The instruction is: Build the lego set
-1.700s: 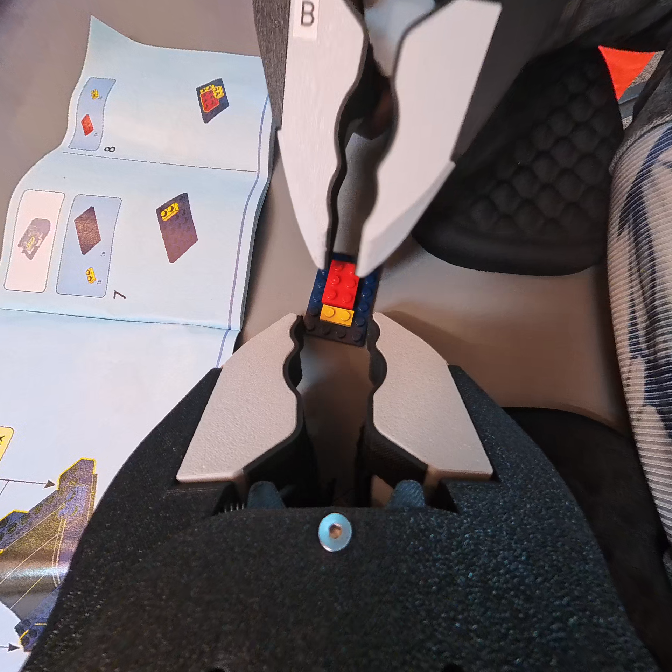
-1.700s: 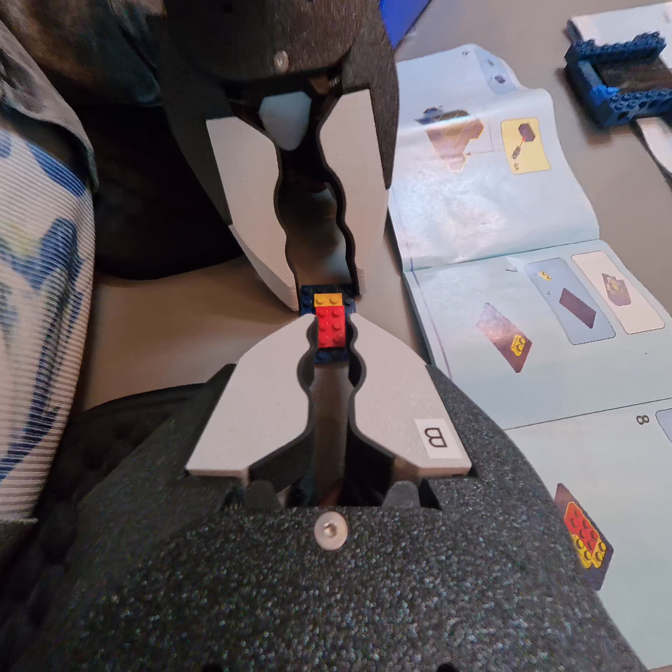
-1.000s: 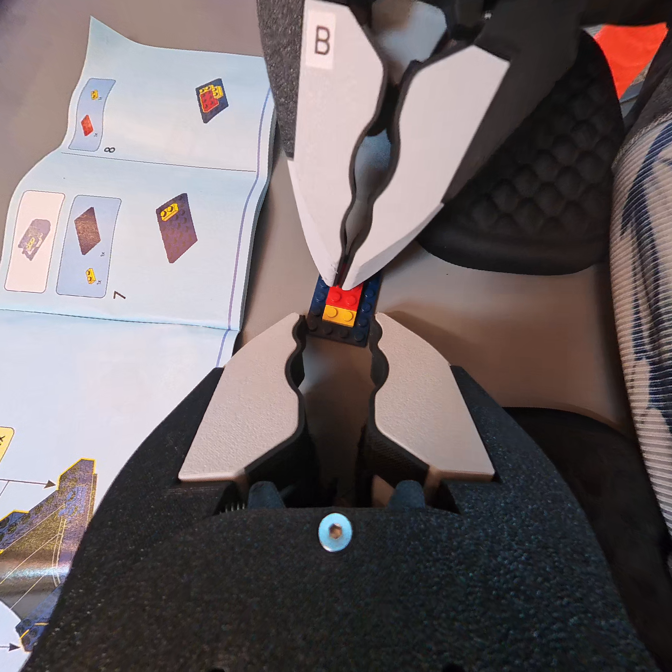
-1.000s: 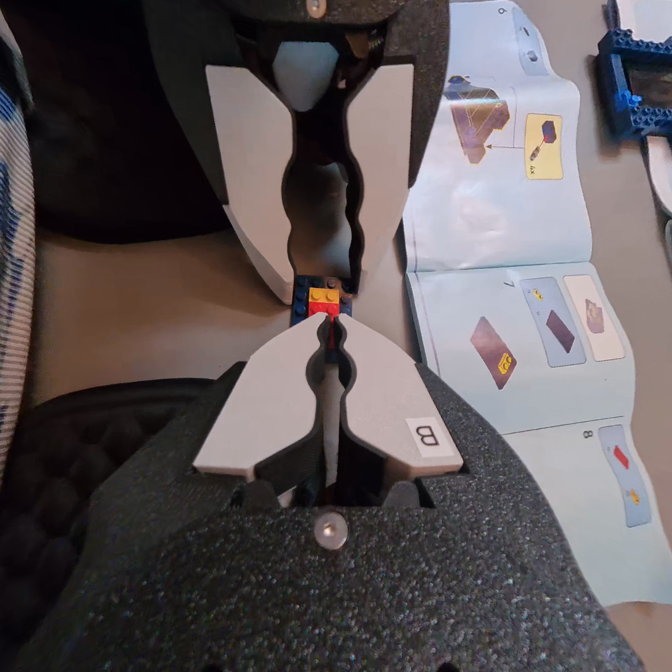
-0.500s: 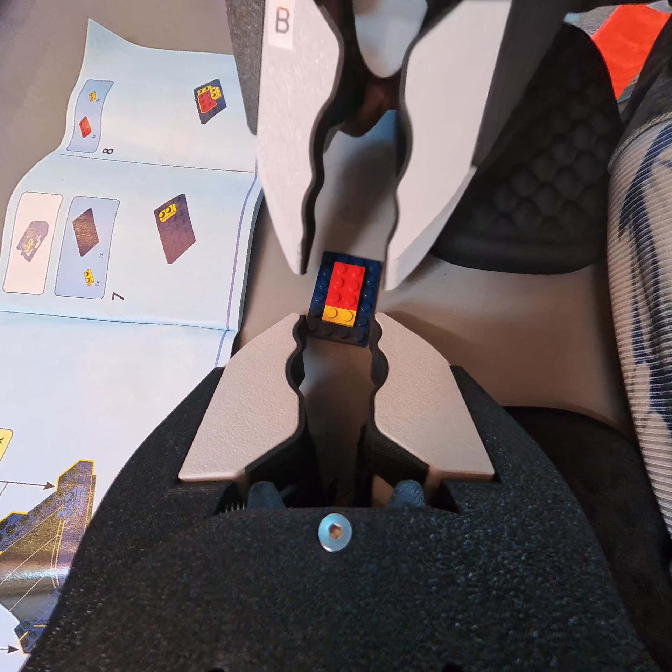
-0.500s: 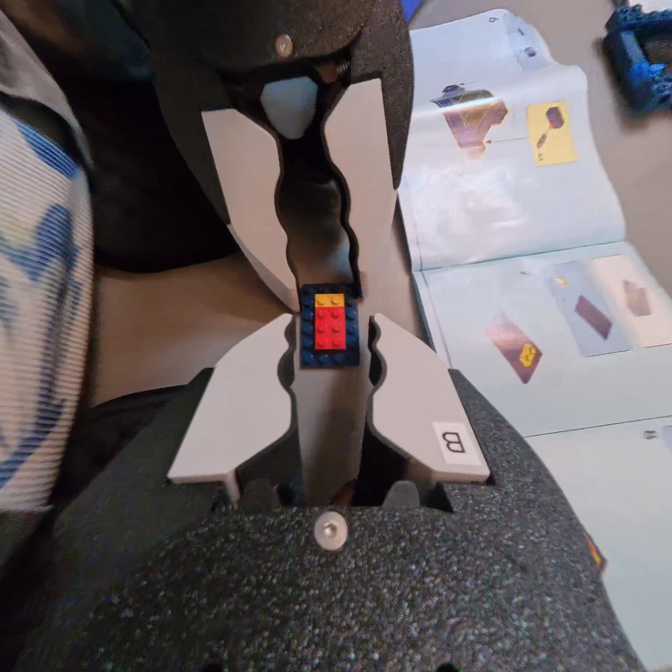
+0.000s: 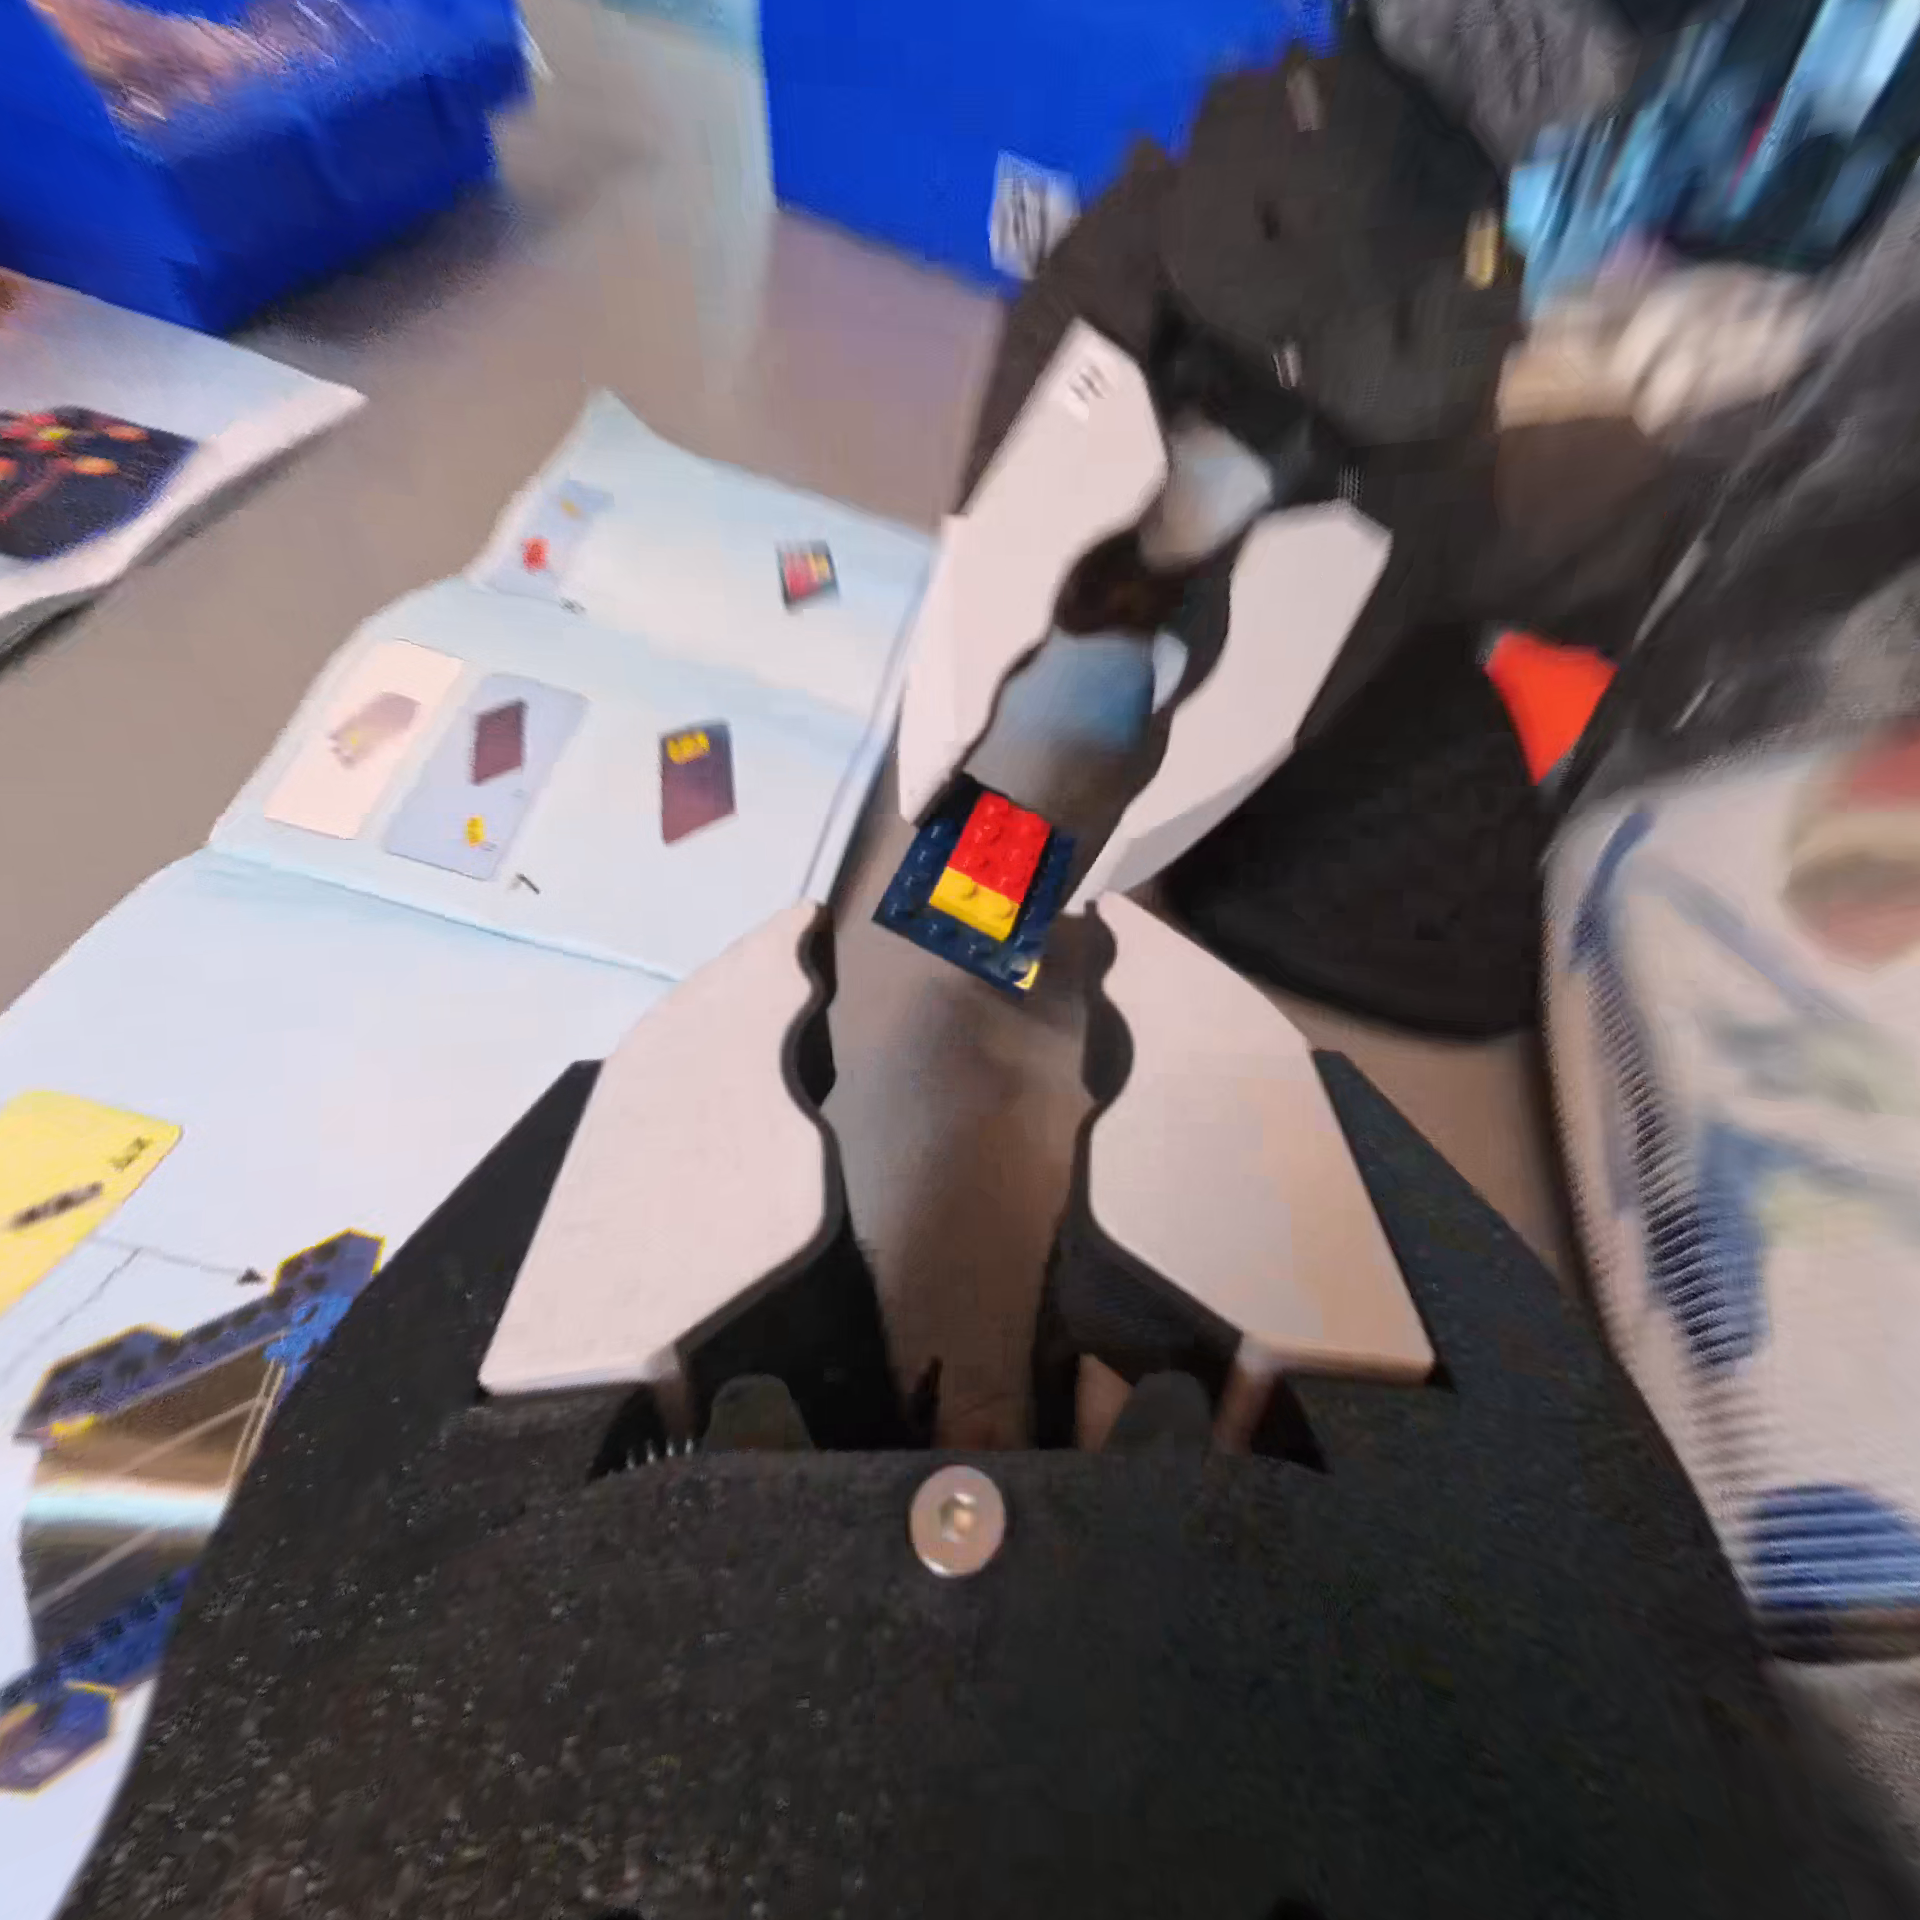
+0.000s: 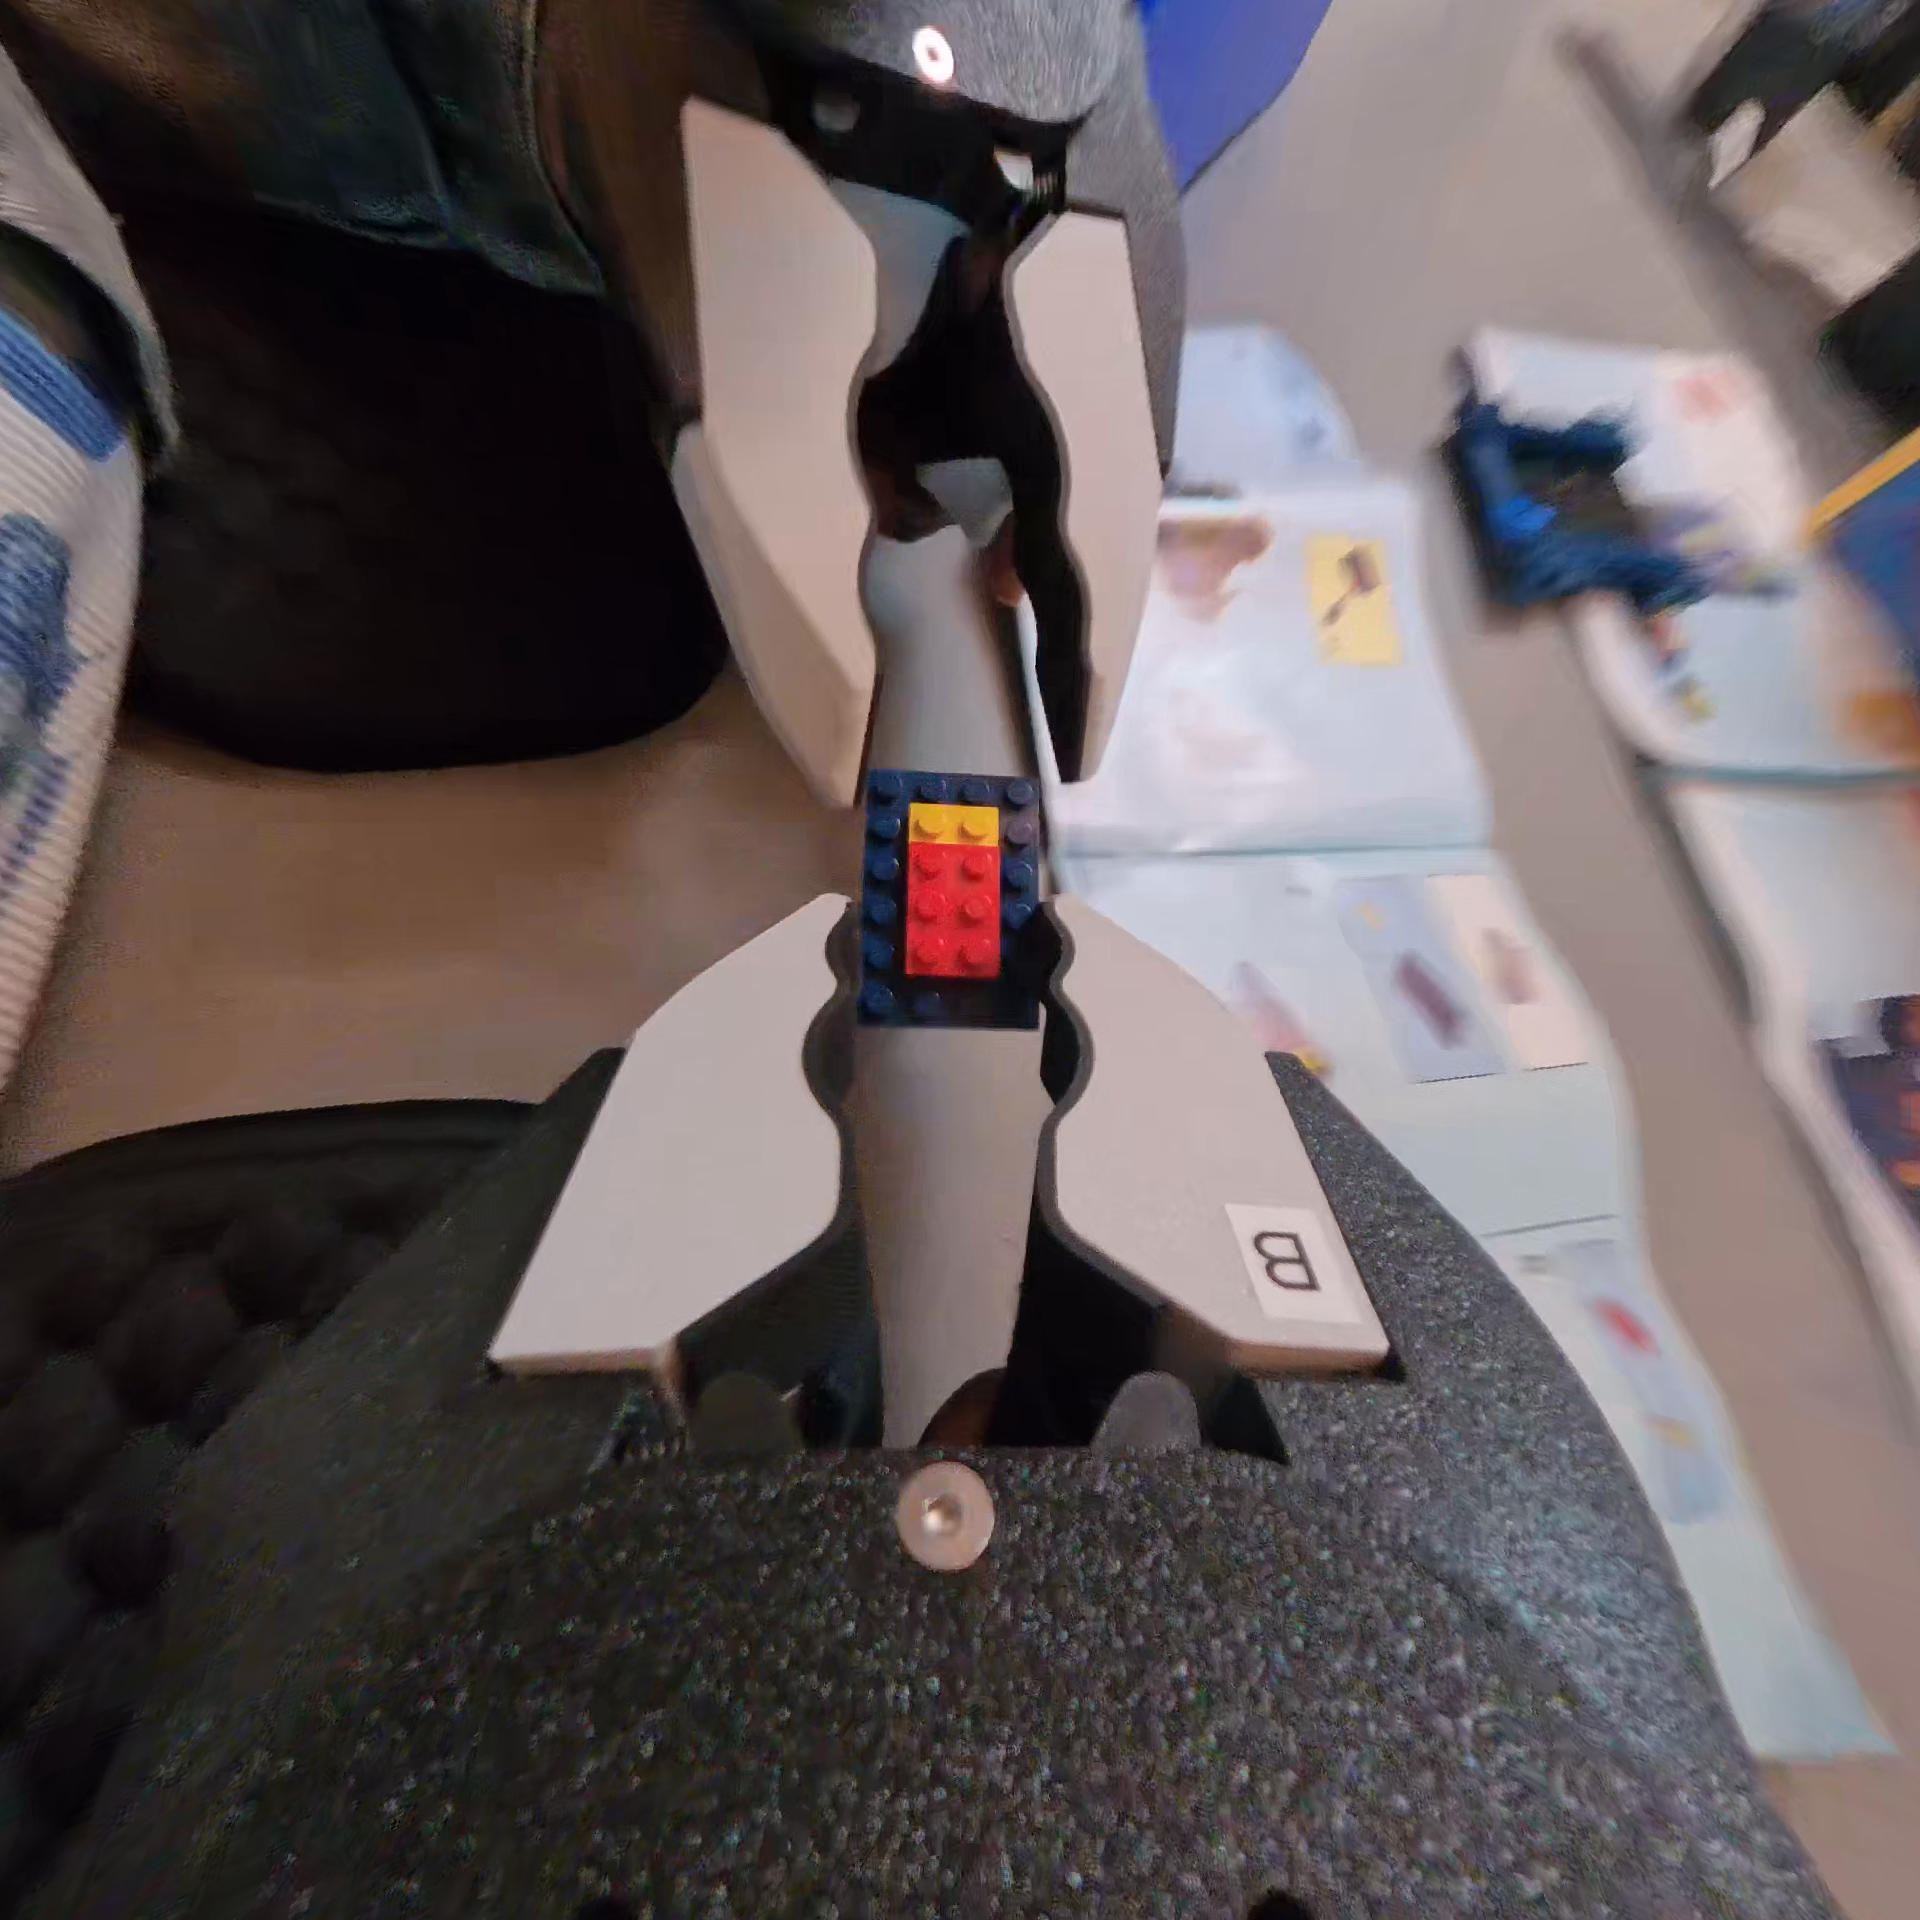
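Observation:
A dark blue studded plate [image 8: 883, 914] carries a red brick [image 8: 951, 914] and a yellow brick [image 8: 954, 826]. My right gripper [image 8: 948, 914] is shut on the plate's two long sides. In the left wrist view the right gripper [image 7: 1023, 831] holds the plate [image 7: 987, 961] tilted, above the table. My left gripper [image 7: 956, 920] is open, with its fingertips standing clear on either side of the plate's near end. In the right wrist view the left gripper [image 8: 956, 779] shows beyond the plate, spread wider than it. The left wrist view is blurred by motion.
A light blue instruction booklet [image 7: 468, 831] lies open on the grey table [image 7: 675, 312]; it also shows in the right wrist view [image 8: 1299, 883]. Blue boxes [image 7: 239, 135] stand at the back. A black quilted cushion [image 7: 1351, 883] and a striped sleeve [image 7: 1714, 1143] are close by. A blue brick build [image 8: 1558, 520] lies farther off. Less than 4 cm separates the two grippers' tips.
My right gripper pressed shut onto the red brick, opened, then closed on the plate's sides. My left gripper opened and let go of the plate. Both views have swung; the plate has tilted.

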